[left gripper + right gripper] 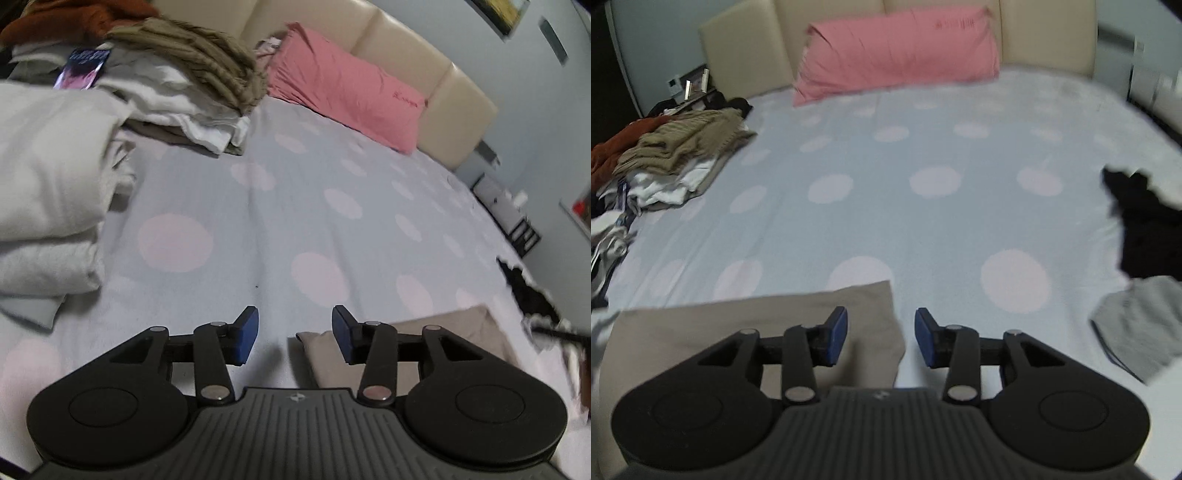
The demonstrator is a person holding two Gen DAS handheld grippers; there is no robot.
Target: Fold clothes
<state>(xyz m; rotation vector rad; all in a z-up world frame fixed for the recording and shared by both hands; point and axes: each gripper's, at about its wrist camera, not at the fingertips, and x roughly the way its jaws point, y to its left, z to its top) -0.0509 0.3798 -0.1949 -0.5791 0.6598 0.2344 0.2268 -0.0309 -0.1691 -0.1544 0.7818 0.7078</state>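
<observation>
A folded beige garment [746, 325] lies flat on the dotted bedsheet, near the front edge. In the right wrist view my right gripper [881, 338] hangs over its right corner, open, with nothing between the blue pads. The same beige garment [443, 339] shows in the left wrist view at lower right. My left gripper [295, 336] stands open above its left corner and the bare sheet, holding nothing.
A heap of unfolded clothes [676, 155], tan, rust and white, lies at the bed's left; the heap of clothes [177, 74] shows again at upper left. White folded stacks [48, 192] sit left. Black [1145, 229] and grey garments [1137, 325] lie right. A pink pillow [897, 48] leans on the headboard.
</observation>
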